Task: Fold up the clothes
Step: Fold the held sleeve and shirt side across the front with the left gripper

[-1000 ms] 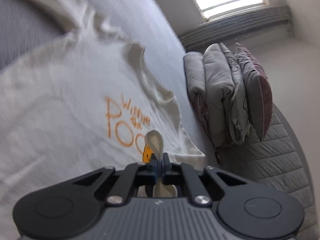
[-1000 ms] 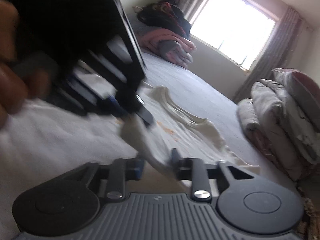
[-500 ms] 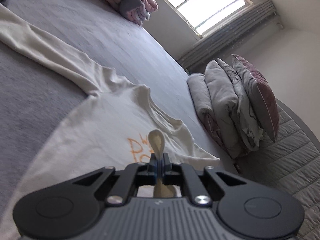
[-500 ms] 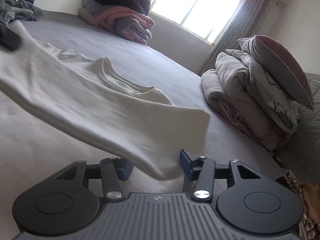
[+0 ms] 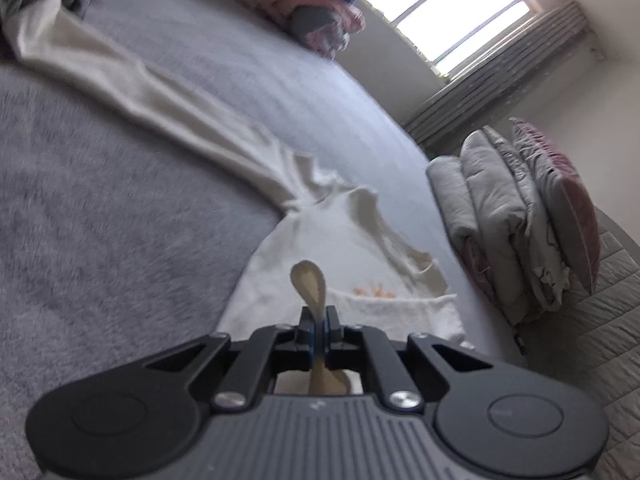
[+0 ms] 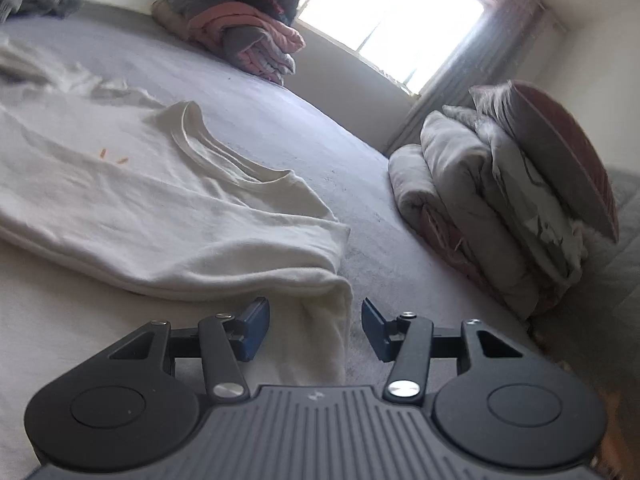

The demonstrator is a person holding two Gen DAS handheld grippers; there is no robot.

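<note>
A cream long-sleeved shirt (image 5: pixel 328 236) with orange lettering lies on the grey bed. One sleeve (image 5: pixel 132 92) stretches away to the upper left. My left gripper (image 5: pixel 319 320) is shut on a pinch of the shirt's fabric, which loops up between the fingers. In the right wrist view the shirt (image 6: pixel 160 200) lies folded over itself, its collar (image 6: pixel 208 148) showing. My right gripper (image 6: pixel 316 320) is open, its blue pads on either side of the folded corner (image 6: pixel 324 320) of the shirt.
The bed's grey cover (image 5: pixel 100 248) spreads to the left. A stack of folded quilts and a pillow (image 5: pixel 520 216) stands at the right, also in the right wrist view (image 6: pixel 500 208). A pile of pink and dark clothes (image 6: pixel 244 32) sits under the window (image 6: pixel 400 32).
The right gripper has lowered the lifted sleeve onto the shirt body and stands open over the folded corner. The left gripper, still shut on fabric, has drawn back towards the shirt's edge.
</note>
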